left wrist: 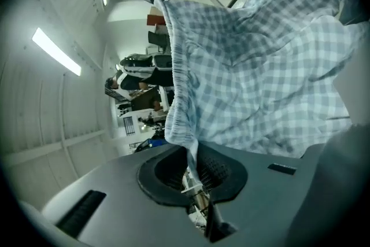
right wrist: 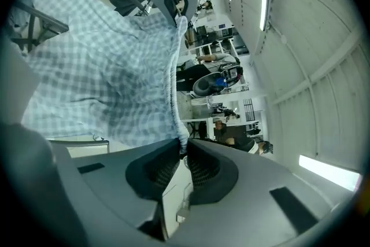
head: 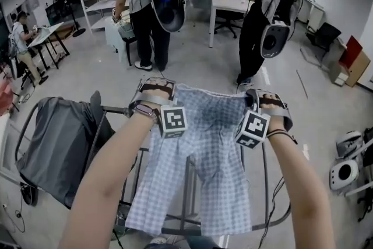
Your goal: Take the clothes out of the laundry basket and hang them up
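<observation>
A pair of blue-and-white checked shorts (head: 204, 166) hangs spread out in front of me, held by the waistband at both ends. My left gripper (head: 154, 89) is shut on the left end of the waistband, and my right gripper (head: 263, 100) is shut on the right end. In the left gripper view the elastic hem of the shorts (left wrist: 260, 66) runs down into the closed jaws of the left gripper (left wrist: 191, 160). The right gripper view shows the shorts (right wrist: 98, 66) pinched the same way in the right gripper (right wrist: 182, 148). The grey fabric laundry basket (head: 55, 148) stands at my lower left.
A metal drying rack (head: 266, 183) stands under the shorts, its bars showing between and beside the legs. Two people with backpacks (head: 145, 9) (head: 262, 14) stand on the floor beyond. White tables (head: 230, 6) are behind them. Grey devices (head: 344, 169) lie at the right.
</observation>
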A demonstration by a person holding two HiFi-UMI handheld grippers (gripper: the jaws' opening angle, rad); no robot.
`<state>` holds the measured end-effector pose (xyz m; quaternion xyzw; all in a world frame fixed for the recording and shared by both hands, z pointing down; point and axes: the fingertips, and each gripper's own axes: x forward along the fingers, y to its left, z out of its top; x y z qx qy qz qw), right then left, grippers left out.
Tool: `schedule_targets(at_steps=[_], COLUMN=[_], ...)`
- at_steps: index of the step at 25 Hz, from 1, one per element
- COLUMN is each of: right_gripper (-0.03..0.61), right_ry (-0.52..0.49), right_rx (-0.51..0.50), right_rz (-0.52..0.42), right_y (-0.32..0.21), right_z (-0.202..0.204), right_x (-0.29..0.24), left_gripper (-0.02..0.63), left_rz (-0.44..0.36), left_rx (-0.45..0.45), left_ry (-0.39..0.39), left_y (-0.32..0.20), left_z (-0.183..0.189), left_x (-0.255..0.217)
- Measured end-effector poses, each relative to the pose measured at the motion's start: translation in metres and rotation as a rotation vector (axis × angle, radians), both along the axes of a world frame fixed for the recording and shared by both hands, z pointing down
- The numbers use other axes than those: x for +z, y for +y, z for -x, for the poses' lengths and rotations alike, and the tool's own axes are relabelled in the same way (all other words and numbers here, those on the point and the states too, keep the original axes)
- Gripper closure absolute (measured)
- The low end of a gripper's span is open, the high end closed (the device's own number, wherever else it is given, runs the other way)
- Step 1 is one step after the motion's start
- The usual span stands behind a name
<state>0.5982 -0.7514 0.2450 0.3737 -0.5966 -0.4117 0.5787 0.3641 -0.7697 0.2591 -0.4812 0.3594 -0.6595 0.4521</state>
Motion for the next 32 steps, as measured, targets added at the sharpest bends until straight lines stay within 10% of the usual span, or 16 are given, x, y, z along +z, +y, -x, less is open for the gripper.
schedule_targets(at_steps=[10, 15, 32], right_gripper=[0.524, 0.199, 0.199], right_ry=[-0.118, -0.373, -0.544], right_rx=[0.069, 0.174, 0.315], right_rz=[0.141, 0.210, 0.209], right_y=[-0.001, -0.003, 0.110], right_z=[0.008, 0.011, 0.032], right_x=[0.077, 0.089, 0.028], left_gripper=[0.586, 0.208, 0.187], left_rz=[0.037, -0.079, -0.090], left_rx=[-0.097, -0.169, -0.146], left_ry=[0.123, 0.198, 0.404], left_y=[-0.008, -0.015, 0.081], left_z=[0.009, 0.022, 0.060], left_x=[0.060, 0.047, -0.001])
